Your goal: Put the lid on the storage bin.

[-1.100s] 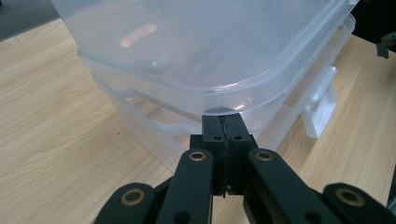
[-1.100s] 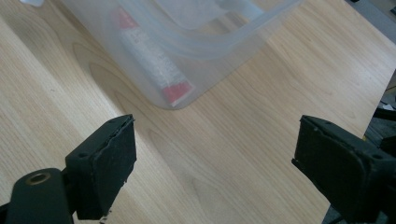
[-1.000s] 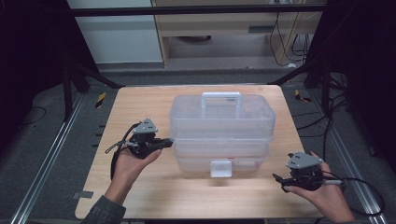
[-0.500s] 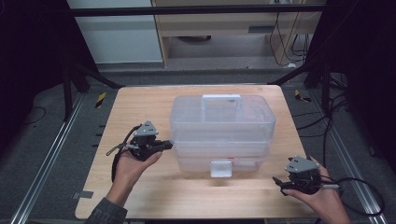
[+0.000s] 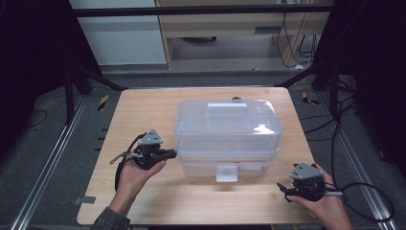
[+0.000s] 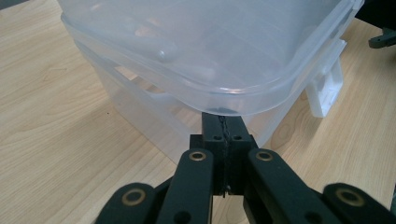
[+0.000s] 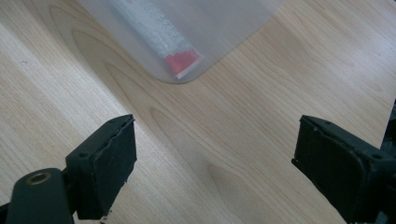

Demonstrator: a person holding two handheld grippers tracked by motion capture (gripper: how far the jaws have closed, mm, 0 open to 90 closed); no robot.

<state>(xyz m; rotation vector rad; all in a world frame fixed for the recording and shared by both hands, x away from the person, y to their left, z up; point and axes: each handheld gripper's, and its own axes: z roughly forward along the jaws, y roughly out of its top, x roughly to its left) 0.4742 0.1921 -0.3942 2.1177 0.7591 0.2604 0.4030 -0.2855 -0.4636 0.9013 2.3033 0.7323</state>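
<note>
A clear plastic storage box (image 5: 225, 129) stands in the middle of the wooden table (image 5: 143, 110), with a handle on its lid (image 5: 226, 109) and a white latch (image 5: 226, 172) at the front. My left gripper (image 5: 174, 153) is shut, its jaws pressed flat together. Its tip (image 6: 223, 123) sits against the box's left end, just under the lid's rim (image 6: 210, 93). My right gripper (image 5: 283, 189) rests low near the front right of the table, a little apart from the box. It is open (image 7: 215, 144) with bare wood between the pads. A red-ended tube (image 7: 159, 39) lies inside the box.
The latch (image 6: 324, 93) hangs down on the box's front wall. Bare wood lies around the box on all sides. Beyond the table are dark floor, metal rails (image 5: 48, 163) and cables (image 5: 364, 191) at the right.
</note>
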